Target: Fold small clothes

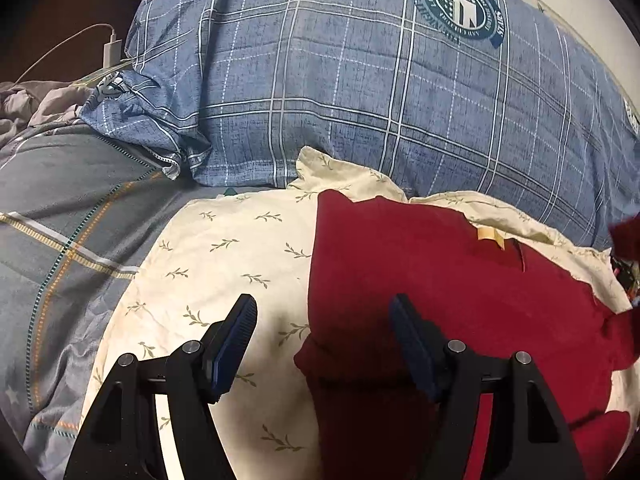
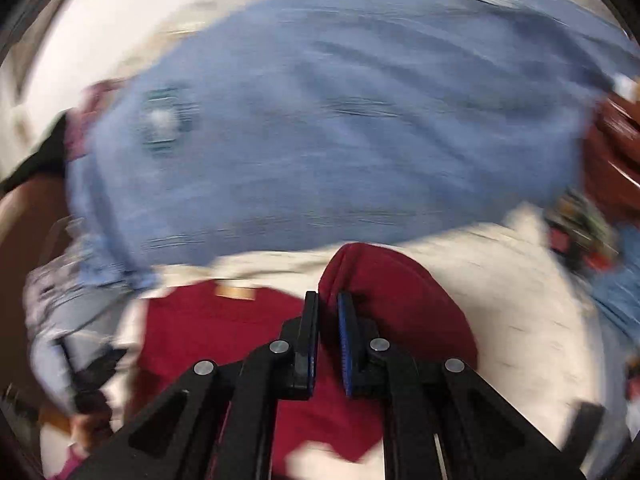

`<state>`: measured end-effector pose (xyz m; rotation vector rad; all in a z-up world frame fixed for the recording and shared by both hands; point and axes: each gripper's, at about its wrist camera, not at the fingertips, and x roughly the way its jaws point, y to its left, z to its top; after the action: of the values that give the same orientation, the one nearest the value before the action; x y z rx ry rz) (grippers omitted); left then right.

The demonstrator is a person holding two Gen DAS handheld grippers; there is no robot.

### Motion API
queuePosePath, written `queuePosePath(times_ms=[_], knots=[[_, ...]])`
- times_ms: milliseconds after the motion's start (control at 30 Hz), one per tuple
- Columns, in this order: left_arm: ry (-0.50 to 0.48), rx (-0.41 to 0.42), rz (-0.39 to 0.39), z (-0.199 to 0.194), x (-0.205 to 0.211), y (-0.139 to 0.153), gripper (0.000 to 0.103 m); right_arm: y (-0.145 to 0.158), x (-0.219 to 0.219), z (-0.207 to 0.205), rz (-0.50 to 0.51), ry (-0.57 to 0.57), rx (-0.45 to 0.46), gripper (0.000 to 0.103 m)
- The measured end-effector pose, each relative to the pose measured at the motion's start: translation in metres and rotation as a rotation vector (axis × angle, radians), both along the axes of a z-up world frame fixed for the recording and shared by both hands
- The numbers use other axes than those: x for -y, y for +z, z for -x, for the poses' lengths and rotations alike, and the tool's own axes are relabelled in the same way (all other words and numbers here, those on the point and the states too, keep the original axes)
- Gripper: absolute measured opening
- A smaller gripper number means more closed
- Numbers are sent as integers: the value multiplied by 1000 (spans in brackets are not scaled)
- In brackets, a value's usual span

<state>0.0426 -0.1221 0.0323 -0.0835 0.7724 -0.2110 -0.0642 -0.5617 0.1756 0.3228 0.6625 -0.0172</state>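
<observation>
A dark red garment [image 1: 440, 280] lies spread on a cream leaf-print cloth [image 1: 224, 248], with a tan label [image 1: 490, 236] near its far edge. My left gripper [image 1: 324, 314] hovers open over the garment's left edge. One finger is above the cream cloth, the other above the red fabric, and neither pad presses on anything. The right wrist view is blurred. In it my right gripper [image 2: 328, 306] is shut on a raised fold of the red garment [image 2: 380, 280], which bulges up past the fingertips. The rest of the garment lies flat to the left.
A large blue plaid pillow [image 1: 340, 80] with a round emblem lies just behind the cream cloth. A grey quilt [image 1: 60, 200] with striped bands covers the left side. A white charger with its cable [image 1: 112, 50] sits at the far left. Reddish and colourful items [image 2: 580, 232] crowd the right.
</observation>
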Motion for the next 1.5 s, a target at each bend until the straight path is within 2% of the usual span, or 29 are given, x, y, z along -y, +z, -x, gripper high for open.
queuePosePath(times_ms=[100, 167, 200, 267, 300, 333, 367, 400, 467, 533, 600, 633, 733, 833, 933, 1000, 1033, 1067, 1100, 1133, 1200, 1267, 1433, 1500], knots=[[7, 8, 18, 1, -7, 4, 69, -7, -56, -31, -35, 167, 12, 9], [16, 18, 35, 0, -13, 8, 69, -32, -95, -53, -47, 252, -21, 9], [23, 24, 48, -1, -17, 9, 69, -42, -104, -60, -58, 275, -44, 13], [34, 24, 62, -2, -20, 10, 69, -83, -124, -79, -93, 307, -166, 18], [36, 20, 68, -4, -21, 10, 69, -101, -131, -83, -84, 305, -240, 28], [32, 16, 75, -4, -22, 10, 69, -116, -134, -86, -72, 302, -287, 32], [26, 17, 80, -5, -22, 11, 69, -123, -135, -82, -64, 301, -298, 31], [21, 20, 83, -6, -21, 11, 69, -124, -134, -75, -51, 299, -291, 31], [-4, 32, 85, -4, -16, 13, 69, -115, -128, -55, -18, 290, -247, 40], [-55, 38, 86, -1, -7, 13, 69, -104, -116, -38, -6, 266, -185, 56], [-108, 17, 83, 0, 5, 12, 69, -95, -97, -12, -5, 208, -105, 67], [-142, -3, 95, 0, 14, 11, 69, -92, -90, -6, 0, 175, -79, 69], [-190, -42, 119, -4, 34, 12, 68, -93, -63, 12, -3, 79, -32, 69], [-241, -87, 120, -19, 60, 11, 68, -100, -41, 19, -76, 36, 17, 69], [-207, -161, 85, -45, 84, 1, 67, -105, -24, 23, -117, 12, 21, 70], [-208, -199, 108, -57, 96, -5, 66, -105, -17, 25, -124, 11, 32, 70], [-207, -216, 117, -63, 102, -8, 61, -104, -12, 27, -125, 6, 41, 70], [-206, -231, 117, -67, 109, -11, 49, -104, -5, 29, -126, -10, 53, 70], [-215, -244, 111, -70, 116, -14, 41, -105, -1, 28, -129, -24, 57, 70], [-222, -252, 96, -71, 123, -17, 28, -107, 4, 28, -140, -40, 56, 70], [-203, -224, 59, -73, 131, -16, 12, -113, 17, 27, -177, -68, 43, 71], [-196, -200, 98, -71, 128, -5, 8, -119, 27, 28, -179, -110, 27, 71], [-122, -10, 199, -53, 73, 55, 6, -124, 37, 30, -191, -163, 17, 72], [-86, 11, 215, -48, 50, 60, 6, -128, 33, 26, -188, -156, 9, 73]])
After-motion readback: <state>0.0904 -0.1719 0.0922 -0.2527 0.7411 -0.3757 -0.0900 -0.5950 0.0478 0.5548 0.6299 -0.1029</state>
